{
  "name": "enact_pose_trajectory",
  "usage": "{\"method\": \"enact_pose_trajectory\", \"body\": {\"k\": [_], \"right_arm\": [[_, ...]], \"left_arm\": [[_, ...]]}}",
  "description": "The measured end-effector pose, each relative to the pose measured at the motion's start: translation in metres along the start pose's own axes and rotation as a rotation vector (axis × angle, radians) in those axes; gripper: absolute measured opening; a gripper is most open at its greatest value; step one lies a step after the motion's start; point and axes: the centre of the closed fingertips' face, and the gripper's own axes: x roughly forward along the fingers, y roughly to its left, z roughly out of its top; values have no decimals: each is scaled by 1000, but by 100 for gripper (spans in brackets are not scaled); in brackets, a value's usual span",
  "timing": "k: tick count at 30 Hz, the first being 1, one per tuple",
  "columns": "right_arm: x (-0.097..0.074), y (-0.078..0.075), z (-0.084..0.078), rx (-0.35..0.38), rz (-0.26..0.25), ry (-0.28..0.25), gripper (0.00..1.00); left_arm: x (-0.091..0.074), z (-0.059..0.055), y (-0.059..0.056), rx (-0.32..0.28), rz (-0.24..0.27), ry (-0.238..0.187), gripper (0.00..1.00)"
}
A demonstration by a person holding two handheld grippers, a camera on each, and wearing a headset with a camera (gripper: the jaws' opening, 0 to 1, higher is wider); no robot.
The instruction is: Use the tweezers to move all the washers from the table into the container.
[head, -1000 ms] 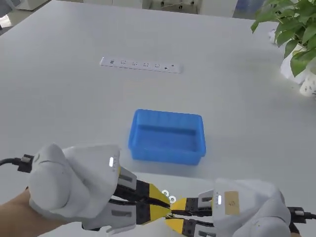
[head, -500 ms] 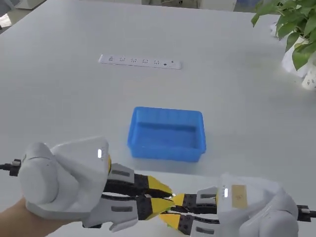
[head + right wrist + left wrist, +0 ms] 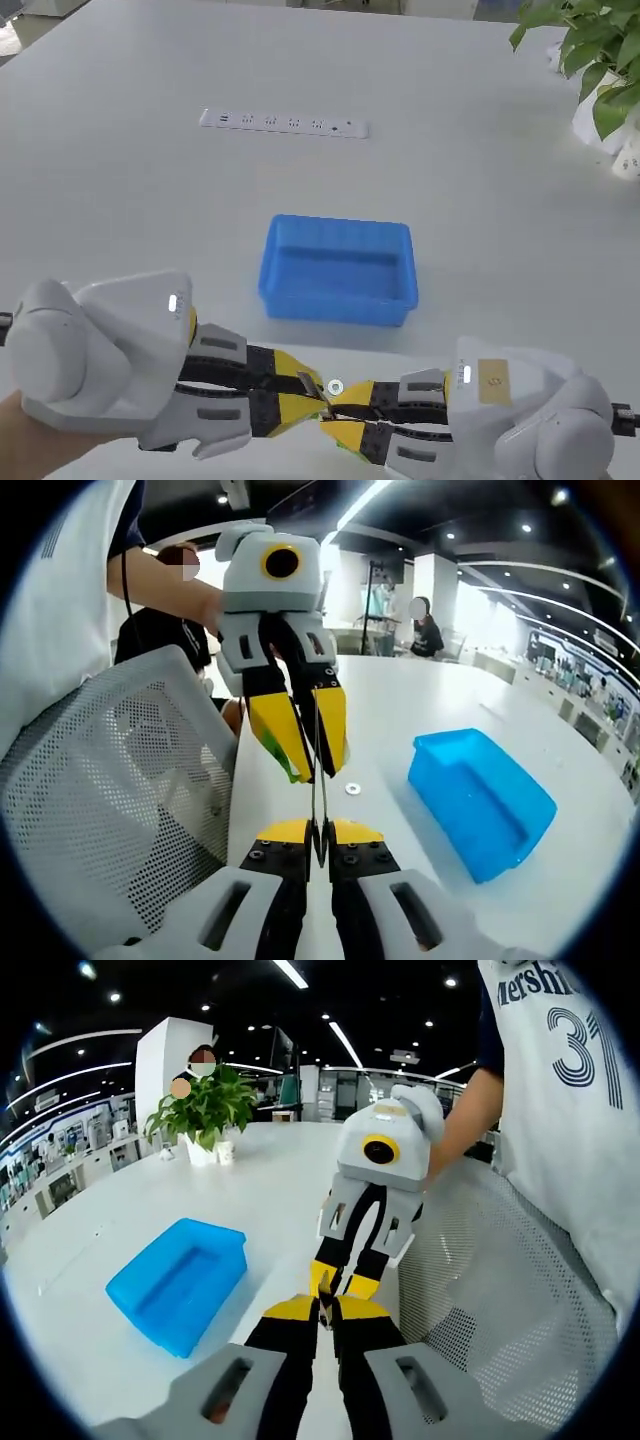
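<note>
Tweezers (image 3: 317, 780), low centre, clamped by both left gripper (image 3: 325, 1305) and right gripper (image 3: 320, 835), may twist during handover, missing the washer (image 3: 352, 788).

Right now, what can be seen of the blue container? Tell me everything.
The blue container is a shallow rectangular bin, seemingly plastic, with an open top, rounded corners and a slightly flared rim. It sits upright and flat on the white table, nearer the person than the power strip. Its inside looks empty. Only the table touches it; a washer lies on the table short of its near wall, apart from it.
</note>
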Motion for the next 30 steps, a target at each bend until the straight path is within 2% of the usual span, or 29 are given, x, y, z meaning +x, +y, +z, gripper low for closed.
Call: {"method": "enact_pose_trajectory", "body": {"k": [7, 11, 17, 20, 30], "right_arm": [[1, 7, 2, 6, 29, -9, 7], [2, 9, -4, -17, 50, 29, 7], [3, 8, -7, -55, 62, 69, 7], [4, 9, -10, -77, 77, 94, 7], [6, 11, -6, -90, 104, 95, 7]], "left_arm": [[3, 9, -11, 22, -35, -23, 8], [10, 5, -14, 43, -36, -7, 8], [10, 3, -13, 40, -21, -11, 8], [8, 8, -13, 41, -23, -34, 8], [3, 10, -16, 104, -45, -15, 6]]}}
